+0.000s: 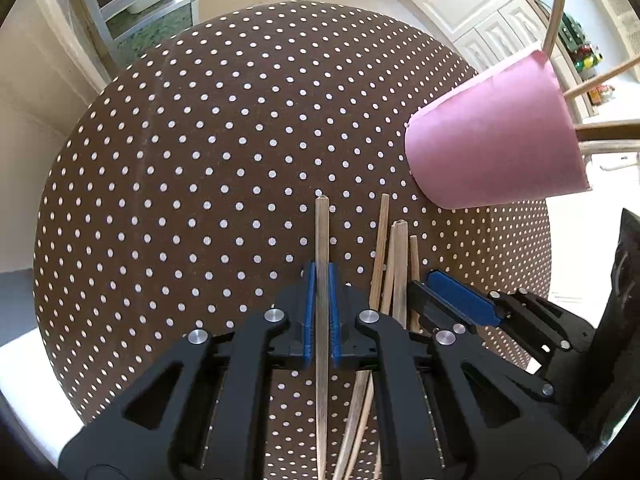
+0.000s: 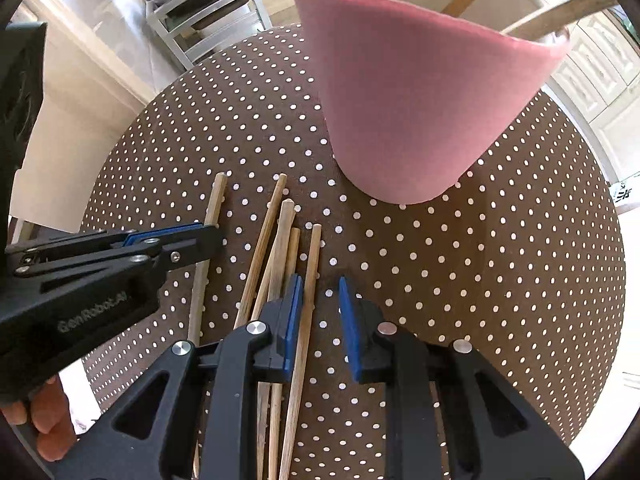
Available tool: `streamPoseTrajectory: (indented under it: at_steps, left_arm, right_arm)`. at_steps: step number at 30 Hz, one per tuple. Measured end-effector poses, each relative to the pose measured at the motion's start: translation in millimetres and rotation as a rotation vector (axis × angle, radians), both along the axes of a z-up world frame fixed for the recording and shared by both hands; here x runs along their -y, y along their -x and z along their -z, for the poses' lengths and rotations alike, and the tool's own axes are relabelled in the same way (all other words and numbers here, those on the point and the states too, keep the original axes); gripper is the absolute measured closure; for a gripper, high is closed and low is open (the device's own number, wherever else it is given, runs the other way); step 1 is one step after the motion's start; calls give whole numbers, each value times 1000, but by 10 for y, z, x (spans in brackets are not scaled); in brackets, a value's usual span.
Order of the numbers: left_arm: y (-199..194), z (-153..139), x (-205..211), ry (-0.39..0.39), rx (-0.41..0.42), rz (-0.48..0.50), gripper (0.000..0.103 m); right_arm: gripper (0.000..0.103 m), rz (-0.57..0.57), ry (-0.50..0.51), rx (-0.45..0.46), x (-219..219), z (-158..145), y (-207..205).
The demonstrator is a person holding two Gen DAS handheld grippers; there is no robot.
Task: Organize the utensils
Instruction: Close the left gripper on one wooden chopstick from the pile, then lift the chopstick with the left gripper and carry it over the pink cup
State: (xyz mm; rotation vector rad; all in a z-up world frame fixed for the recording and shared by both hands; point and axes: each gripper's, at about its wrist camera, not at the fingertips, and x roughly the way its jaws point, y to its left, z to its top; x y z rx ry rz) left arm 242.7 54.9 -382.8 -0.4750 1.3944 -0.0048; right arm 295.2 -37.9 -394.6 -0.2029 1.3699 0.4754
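Observation:
My left gripper (image 1: 322, 280) is shut on a single wooden chopstick (image 1: 322, 232) that lies on the brown polka-dot table (image 1: 200, 160). To its right lies a loose bundle of several chopsticks (image 1: 394, 264), with my right gripper (image 1: 424, 288) over them. In the right wrist view my right gripper (image 2: 320, 316) is open, and one chopstick (image 2: 312, 264) of the bundle (image 2: 276, 248) runs between its jaws against the left pad. My left gripper (image 2: 208, 238) is seen from the side, gripping its chopstick (image 2: 214, 204). A pink cup (image 2: 420, 112) (image 1: 492, 140) stands behind the chopsticks and holds several wooden utensils (image 2: 560, 8).
A metal shelf rack (image 1: 136, 0) stands beyond the table's far left edge and white cabinets (image 1: 480, 0) at the far right. A person's hand (image 2: 48, 420) holds the left gripper's handle. The table's rim curves close on every side.

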Motion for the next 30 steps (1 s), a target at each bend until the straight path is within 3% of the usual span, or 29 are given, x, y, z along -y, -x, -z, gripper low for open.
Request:
streamPoseTrajectory:
  at_steps: [2,8,10,18,30]
  left_arm:
    - [31,-28,-32,-4,10,-4,96]
    - [146,-226,-71,-2,56,5,96]
    - [191,-314,-97,0,74,6,96]
    - [427,-810,-198,14,174,17,96]
    - [835,-1633,-248,20,360,39,96]
  right_arm:
    - [97,11,-2,5,21,7,7]
    - [99,44,-50,-25,175,0,-49]
    - [99,87,-111,-45,335,-46,-12]
    - [99,142,-248,31,586,-558,170]
    - [99,173,-337,218,957,-1478,529]
